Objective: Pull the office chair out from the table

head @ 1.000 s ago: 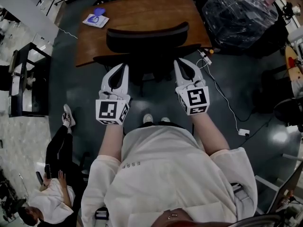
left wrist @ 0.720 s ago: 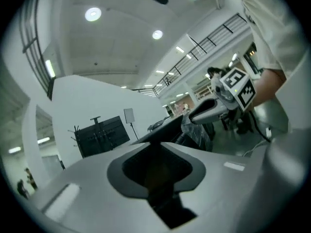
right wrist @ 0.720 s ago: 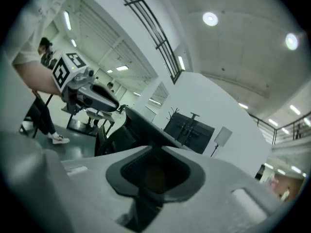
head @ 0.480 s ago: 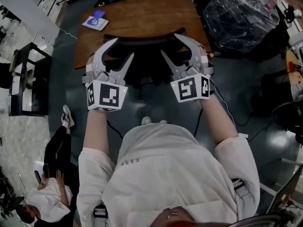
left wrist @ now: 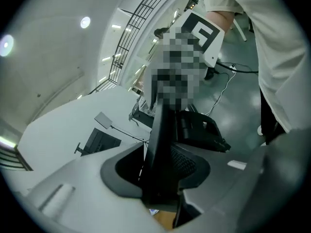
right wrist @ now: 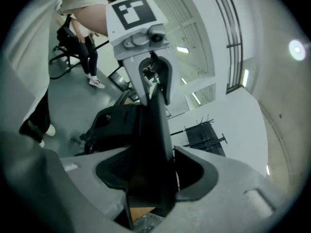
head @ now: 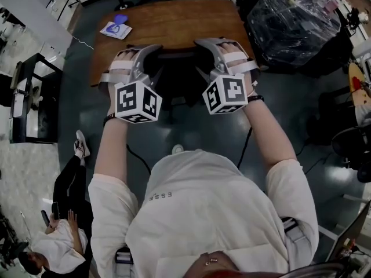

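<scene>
Office chair [head: 175,81] sits tucked at wooden table [head: 174,19], facing it, backrest [head: 176,52] w/ long axis L–R along table's near edge; left gripper [head: 153,59] closing & right gripper [head: 202,54] opening, each straddling backrest's top edge, pads not clamped on it.

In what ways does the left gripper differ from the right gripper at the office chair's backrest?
The left gripper stands at the backrest's left end, the right gripper at its right end. The left gripper's jaws are closing, while the right gripper's are opening. Both have the backrest's edge between their jaws.
</scene>
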A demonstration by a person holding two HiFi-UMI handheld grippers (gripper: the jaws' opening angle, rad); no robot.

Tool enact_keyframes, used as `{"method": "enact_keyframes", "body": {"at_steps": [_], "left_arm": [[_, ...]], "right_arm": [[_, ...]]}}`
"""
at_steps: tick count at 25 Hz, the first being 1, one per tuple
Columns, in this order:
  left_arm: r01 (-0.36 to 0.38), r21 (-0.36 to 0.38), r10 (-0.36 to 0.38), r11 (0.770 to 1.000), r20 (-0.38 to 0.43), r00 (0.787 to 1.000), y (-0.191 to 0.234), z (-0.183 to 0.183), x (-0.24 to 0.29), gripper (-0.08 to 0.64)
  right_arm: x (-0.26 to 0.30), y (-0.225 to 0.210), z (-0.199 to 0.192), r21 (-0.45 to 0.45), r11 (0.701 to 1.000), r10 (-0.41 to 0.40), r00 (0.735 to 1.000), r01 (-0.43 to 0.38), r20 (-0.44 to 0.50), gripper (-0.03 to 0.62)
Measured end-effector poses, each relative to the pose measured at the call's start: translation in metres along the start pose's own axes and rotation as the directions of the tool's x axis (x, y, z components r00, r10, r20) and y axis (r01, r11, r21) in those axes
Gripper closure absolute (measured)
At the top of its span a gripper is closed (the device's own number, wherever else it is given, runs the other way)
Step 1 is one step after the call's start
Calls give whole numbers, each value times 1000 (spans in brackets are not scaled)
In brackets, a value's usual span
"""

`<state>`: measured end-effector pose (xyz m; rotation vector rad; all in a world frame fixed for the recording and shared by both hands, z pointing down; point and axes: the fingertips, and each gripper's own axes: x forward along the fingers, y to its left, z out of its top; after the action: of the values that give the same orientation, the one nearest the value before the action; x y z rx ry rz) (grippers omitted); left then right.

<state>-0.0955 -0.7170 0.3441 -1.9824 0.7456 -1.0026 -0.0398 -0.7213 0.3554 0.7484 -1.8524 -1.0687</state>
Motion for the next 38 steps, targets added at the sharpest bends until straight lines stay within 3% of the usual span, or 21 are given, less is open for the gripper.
{"method": "enact_keyframes", "body": {"at_steps": [4, 14, 24, 38], "left_arm": [[-4, 41, 4, 999, 18, 1000, -1, 2, 1, 406], [7, 90, -9, 996, 23, 1000, -10, 13, -19, 431], [-7, 50, 8, 999, -9, 1000, -30, 29, -34, 426], [-38, 2, 38, 999, -58, 998, -82, 83, -96, 422]], "right_arm": [[2, -2, -5, -106, 994, -13, 999, 8, -49, 508], [-16, 1, 1, -119, 991, -76, 994, 66, -78, 511], [-42, 17, 3, -116, 990, -93, 992, 83, -83, 510], [-133, 55, 24, -115, 989, -103, 993, 95, -65, 511]]}}
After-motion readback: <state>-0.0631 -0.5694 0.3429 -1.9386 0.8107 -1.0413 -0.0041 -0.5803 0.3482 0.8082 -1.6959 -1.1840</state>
